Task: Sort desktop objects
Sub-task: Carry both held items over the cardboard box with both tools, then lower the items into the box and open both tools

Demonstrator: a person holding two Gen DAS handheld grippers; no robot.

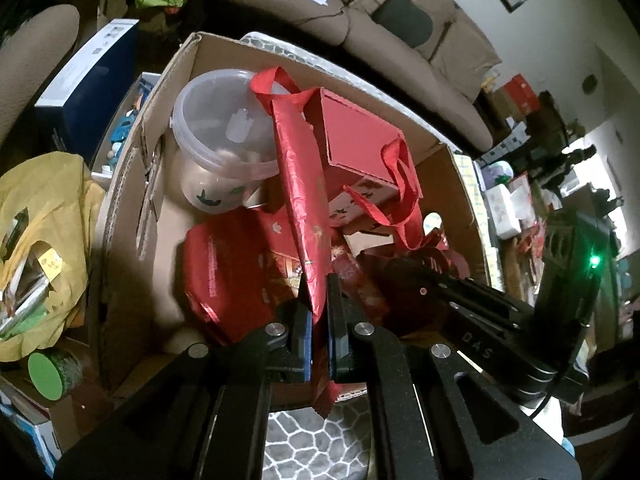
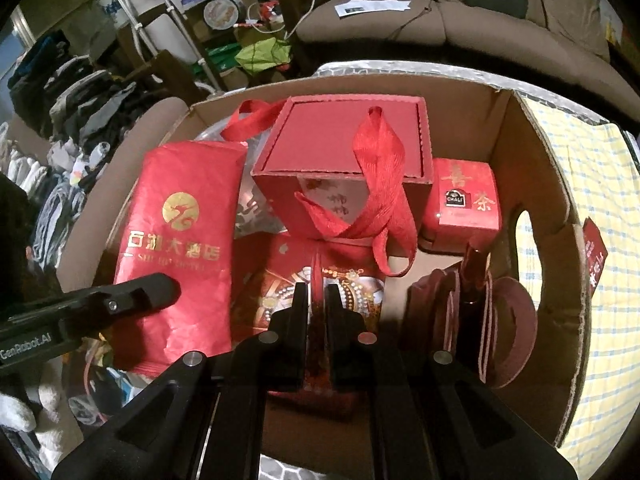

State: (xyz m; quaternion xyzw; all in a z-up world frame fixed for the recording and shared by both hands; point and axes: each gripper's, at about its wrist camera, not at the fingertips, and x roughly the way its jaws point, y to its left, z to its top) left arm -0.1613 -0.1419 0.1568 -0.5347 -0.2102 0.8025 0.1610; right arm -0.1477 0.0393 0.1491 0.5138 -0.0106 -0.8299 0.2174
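**Red goods over a cardboard box, both claws clenched**

Red paper filled the left wrist view: the left claw [image 1: 319,312] was clenched on the lower edge of a flat red packet [image 1: 302,200], which stood up on edge from between the pads above the open cardboard box [image 1: 132,216]. Behind the packet a red gift box [image 1: 352,136] with ribbon handles sat tilted in the carton, and a clear plastic tub [image 1: 220,120] lay at the far left corner. A red tin [image 1: 224,268] lay on the box floor below them. The right claw's black body crossed the lower right of the picture. A yellow bag [image 1: 44,220] sat outside the carton on the left, and a brown sofa [image 1: 400,28] stood beyond.

In the right wrist view the right claw [image 2: 316,312] was clenched on the thin upright edge of a red printed pack [image 2: 320,292] with gold and pearl pattern, low inside the carton. The flat red packet showed its gold lettering at left, with the left claw's tip overlapping its lower edge. The gift box stood at centre, a small red tea box [image 2: 464,200] just right of it, and dark red folded cards [image 2: 480,312] leaned near the right wall.
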